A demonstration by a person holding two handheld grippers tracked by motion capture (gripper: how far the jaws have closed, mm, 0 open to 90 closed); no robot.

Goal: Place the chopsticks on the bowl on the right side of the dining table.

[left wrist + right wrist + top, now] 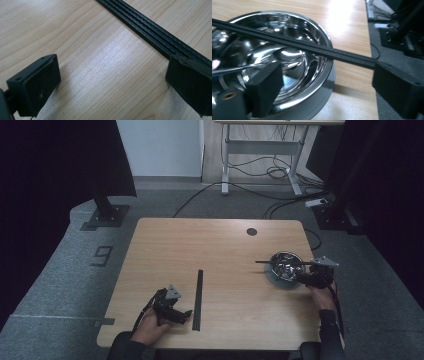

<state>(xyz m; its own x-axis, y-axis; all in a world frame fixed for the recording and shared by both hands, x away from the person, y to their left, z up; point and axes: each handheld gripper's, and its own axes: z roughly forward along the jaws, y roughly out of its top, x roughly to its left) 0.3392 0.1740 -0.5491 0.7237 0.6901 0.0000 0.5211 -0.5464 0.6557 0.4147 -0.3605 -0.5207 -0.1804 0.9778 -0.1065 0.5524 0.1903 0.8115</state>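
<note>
Near edge: person's forearms come in from the bottom. Left gripper [176,312] sits low on the table [220,245] at front left, jaws spread wide, nothing between them, bare wood grain under the gap. Long black ribbed strip [199,299] lies flat just right of it, running front to back; in the left gripper view it passes right beside the far jaw, contact unclear.

Right side: right gripper [324,82] is at the steel bowl [286,264] near the table's right edge. Jaws parted, one over the bowl's inside, the other outside the rim. A thin black rod [294,44] lies across the bowl rim and ends at the outer jaw. Can't tell whether it's actually pinched. Bowl sits on a grey round base [280,281].

Surface: light wood laminate, glare patches, round cable port [251,231] near far edge.

Beyond: grey carpet floor, black stand base [106,215] far left, white-legged desk [262,150] with loose cables [260,190] behind, dark curtains both sides.
</note>
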